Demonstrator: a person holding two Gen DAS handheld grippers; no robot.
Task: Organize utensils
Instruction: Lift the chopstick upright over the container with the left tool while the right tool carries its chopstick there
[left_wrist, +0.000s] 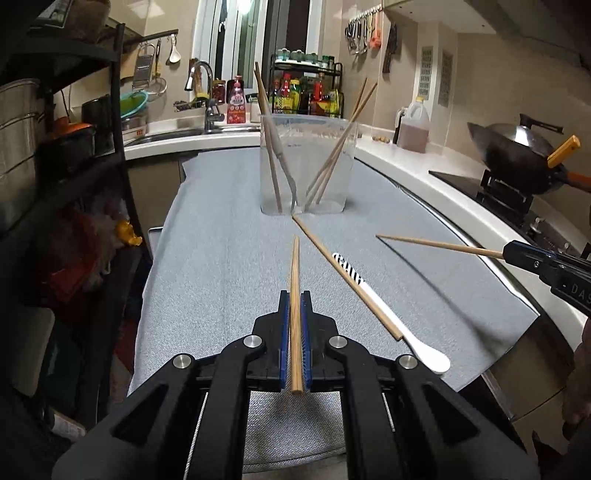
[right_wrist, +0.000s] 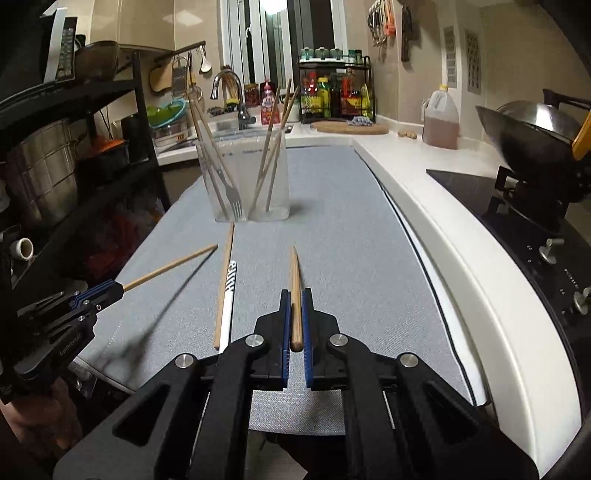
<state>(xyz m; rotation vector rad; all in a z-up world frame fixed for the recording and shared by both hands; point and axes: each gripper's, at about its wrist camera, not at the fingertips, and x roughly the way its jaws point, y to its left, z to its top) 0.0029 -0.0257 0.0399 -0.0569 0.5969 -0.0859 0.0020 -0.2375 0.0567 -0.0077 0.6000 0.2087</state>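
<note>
My left gripper (left_wrist: 294, 295) is shut on a wooden chopstick (left_wrist: 295, 264) that points ahead, lifted above the grey cloth (left_wrist: 221, 266). My right gripper (right_wrist: 295, 293) is shut on another chopstick (right_wrist: 294, 269), also off the cloth. Each gripper shows in the other view: the right gripper (left_wrist: 506, 254) with its chopstick (left_wrist: 439, 245), the left gripper (right_wrist: 119, 290) with its chopstick (right_wrist: 170, 265). Ahead stands a clear container (left_wrist: 310, 147) (right_wrist: 243, 166) holding several chopsticks and a fork (right_wrist: 233, 199). One loose chopstick (left_wrist: 343, 275) (right_wrist: 224, 288) and a white spoon (left_wrist: 391, 317) (right_wrist: 229, 295) lie on the cloth.
A white counter (right_wrist: 461, 236) runs along the right, with a stove and wok (right_wrist: 532, 136) and an oil jug (right_wrist: 441, 118). At the back are the sink faucet (left_wrist: 207, 92) and a bottle rack (left_wrist: 306, 92). A black shelf unit (left_wrist: 118, 155) stands at the left.
</note>
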